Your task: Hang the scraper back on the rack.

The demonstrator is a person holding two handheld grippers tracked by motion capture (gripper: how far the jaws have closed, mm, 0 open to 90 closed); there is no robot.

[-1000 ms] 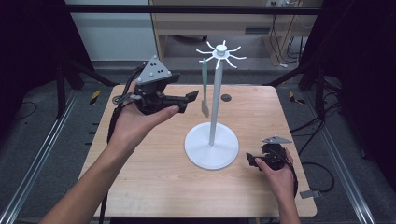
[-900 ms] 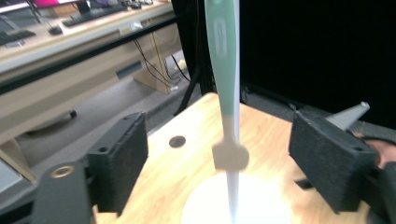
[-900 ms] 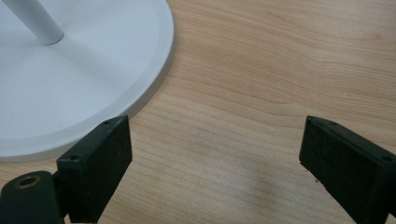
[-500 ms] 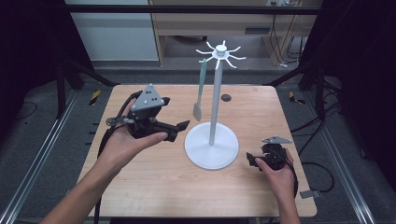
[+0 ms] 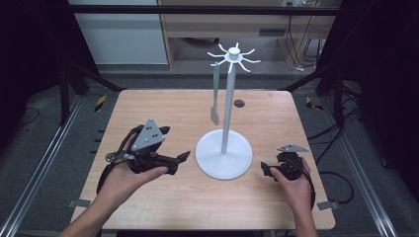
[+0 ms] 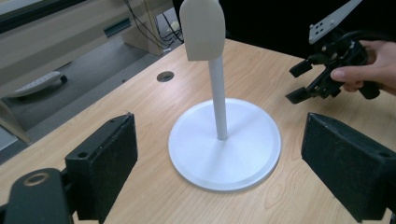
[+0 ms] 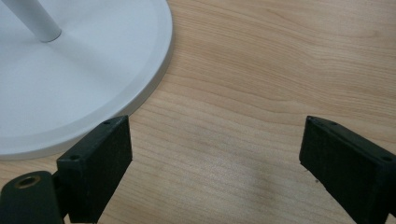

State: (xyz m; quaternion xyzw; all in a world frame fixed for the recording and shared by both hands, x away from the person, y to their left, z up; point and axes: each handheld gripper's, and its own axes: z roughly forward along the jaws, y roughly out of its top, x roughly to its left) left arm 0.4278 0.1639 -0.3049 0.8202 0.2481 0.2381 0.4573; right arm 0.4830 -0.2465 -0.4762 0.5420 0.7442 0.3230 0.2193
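I see my left tongs (image 5: 184, 157) low over the worktop (image 5: 163, 111), jaws apart with nothing between them after opening, pointing at the stand (image 5: 223, 159). A spatula (image 5: 215, 94) hangs from one hook beside the pole. My right tongs (image 5: 267, 170) rest just right of the base, jaws toward it

Overhead plus close views, shared stand (image 5: 225, 158)

i can't read any words, numbers or signs here. my tongs, the white stand (image 5: 223, 157) and the wooden table (image 5: 163, 113) have no writing on them that i can see. the stuff far at the back is too small and blurry to read.
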